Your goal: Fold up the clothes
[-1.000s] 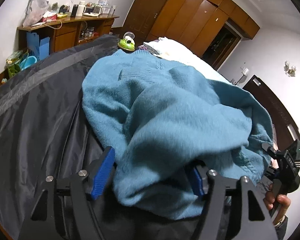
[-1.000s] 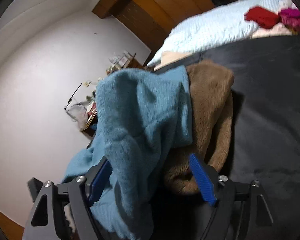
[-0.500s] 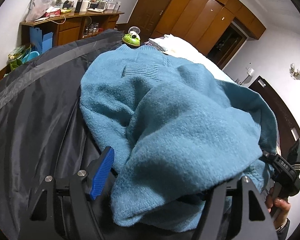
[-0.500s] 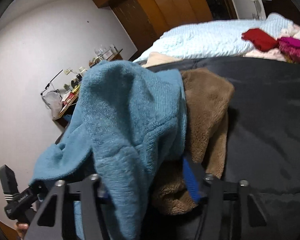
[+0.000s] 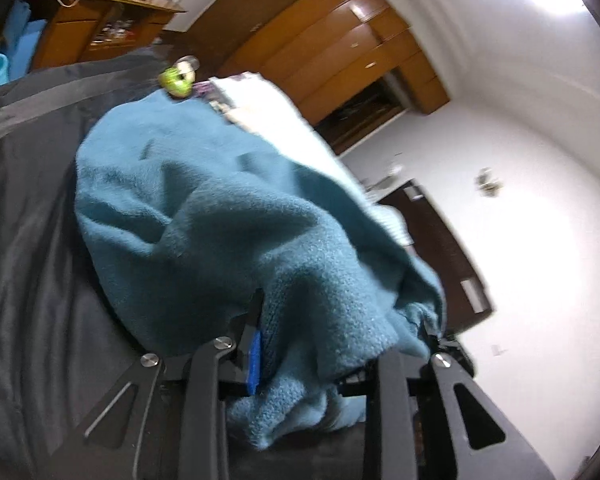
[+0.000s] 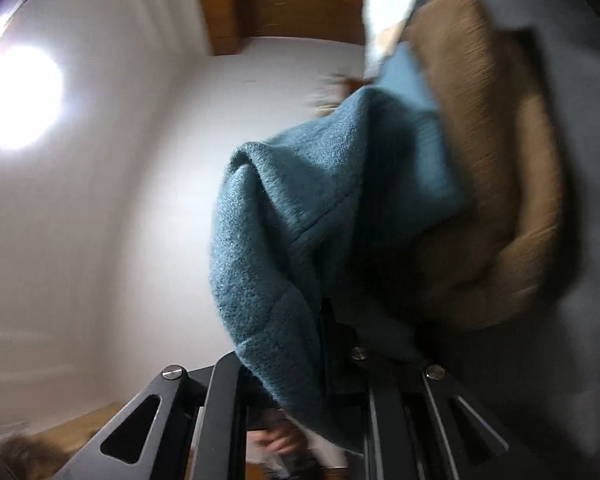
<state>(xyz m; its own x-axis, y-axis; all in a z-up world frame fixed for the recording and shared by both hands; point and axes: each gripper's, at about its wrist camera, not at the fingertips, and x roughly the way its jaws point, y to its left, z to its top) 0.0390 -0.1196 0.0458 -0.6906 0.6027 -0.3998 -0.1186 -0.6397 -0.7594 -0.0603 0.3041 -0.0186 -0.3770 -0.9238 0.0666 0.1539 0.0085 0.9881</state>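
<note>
A teal knitted sweater (image 5: 228, 216) lies bunched on a dark sheet (image 5: 24, 240) over the bed. My left gripper (image 5: 300, 360) is shut on the sweater's near edge, which drapes over its fingers. In the right wrist view the same sweater (image 6: 300, 208) is lifted and hangs over my right gripper (image 6: 312, 372), which is shut on another part of its edge. A brown fleece garment (image 6: 496, 168) lies under and beside the sweater. Both pairs of fingertips are hidden by fabric.
A green toy (image 5: 176, 80) sits at the far end of the dark sheet. White bedding (image 5: 268, 108) lies beyond the sweater. A wooden desk with clutter (image 5: 96, 12) stands at the back left, wooden wardrobes (image 5: 332, 36) behind. A dark headboard (image 5: 440, 248) stands at the right.
Both grippers have closed on the sweater's edge and lifted it. Both views have tilted up toward the wall and ceiling, with motion blur.
</note>
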